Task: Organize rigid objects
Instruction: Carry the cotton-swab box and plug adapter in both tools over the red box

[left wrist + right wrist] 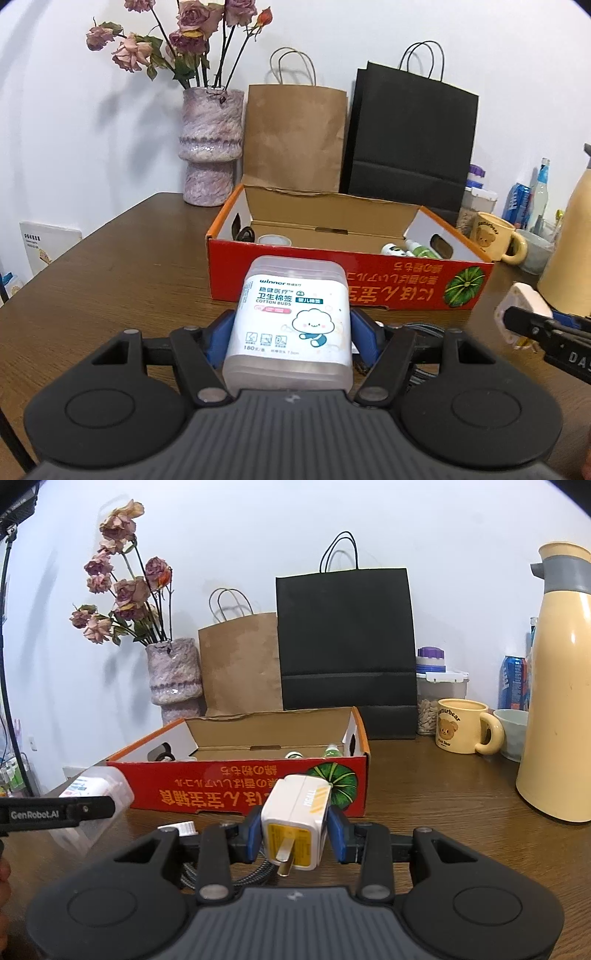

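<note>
While the left tool clamped a cotton-bud box, the right tool gripped a white plug before the red carton

Wooden table bears box, mug, flask

Domestic room, likely living or dining area. Wooden table against plain white wall. Behind red cardboard box: vase of dried roses, paper bags. Right of box: bear mug, thermos jug, drink can.
</note>
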The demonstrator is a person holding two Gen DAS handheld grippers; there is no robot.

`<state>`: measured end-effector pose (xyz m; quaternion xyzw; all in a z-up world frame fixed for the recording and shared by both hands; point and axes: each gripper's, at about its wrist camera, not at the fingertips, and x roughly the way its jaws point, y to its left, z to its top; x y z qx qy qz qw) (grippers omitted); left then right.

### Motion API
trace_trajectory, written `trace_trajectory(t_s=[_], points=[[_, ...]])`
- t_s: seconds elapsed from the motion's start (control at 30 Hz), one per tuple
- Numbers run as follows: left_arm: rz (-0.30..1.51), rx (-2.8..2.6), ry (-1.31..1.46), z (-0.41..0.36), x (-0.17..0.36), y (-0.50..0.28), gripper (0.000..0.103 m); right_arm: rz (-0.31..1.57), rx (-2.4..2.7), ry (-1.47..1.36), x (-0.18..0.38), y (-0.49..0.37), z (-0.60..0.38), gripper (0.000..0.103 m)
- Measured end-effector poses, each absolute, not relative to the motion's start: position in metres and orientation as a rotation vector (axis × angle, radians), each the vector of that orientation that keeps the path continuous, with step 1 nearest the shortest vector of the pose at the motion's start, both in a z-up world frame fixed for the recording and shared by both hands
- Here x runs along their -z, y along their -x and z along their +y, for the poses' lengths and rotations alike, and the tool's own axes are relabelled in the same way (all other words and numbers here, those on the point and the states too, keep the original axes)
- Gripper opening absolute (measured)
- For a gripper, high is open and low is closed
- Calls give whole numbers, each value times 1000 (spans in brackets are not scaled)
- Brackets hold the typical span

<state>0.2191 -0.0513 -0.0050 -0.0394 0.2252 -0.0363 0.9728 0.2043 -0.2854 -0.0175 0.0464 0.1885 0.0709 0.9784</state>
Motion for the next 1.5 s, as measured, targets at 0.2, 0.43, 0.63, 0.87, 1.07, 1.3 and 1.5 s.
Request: trace_trajectory(t_s=[0.2, 0.43, 0.63, 0.87, 1.07, 1.3, 1.5], points=[[428, 70, 72, -53, -3, -208, 67, 362, -158, -103, 11, -196, -278, 36], [413, 66, 72, -53, -10, -199, 67, 351, -181, -105, 5, -189, -269, 36], [420, 67, 62, -54, -18, -198, 67, 339, -179, -106, -1, -189, -263, 36], [404, 66, 51, -58, -32, -202, 67, 315, -178, -104, -13, -194, -257, 36], [375, 57, 50, -58, -47, -213, 67, 311, -175, -90, -23, -207, -250, 36], [359, 34, 53, -58, -55, -231, 67, 314, -165, -87, -28, -224, -244, 36], [352, 22, 73, -59, -60, -249, 67, 314, -149, -93, -31, -242, -244, 36]])
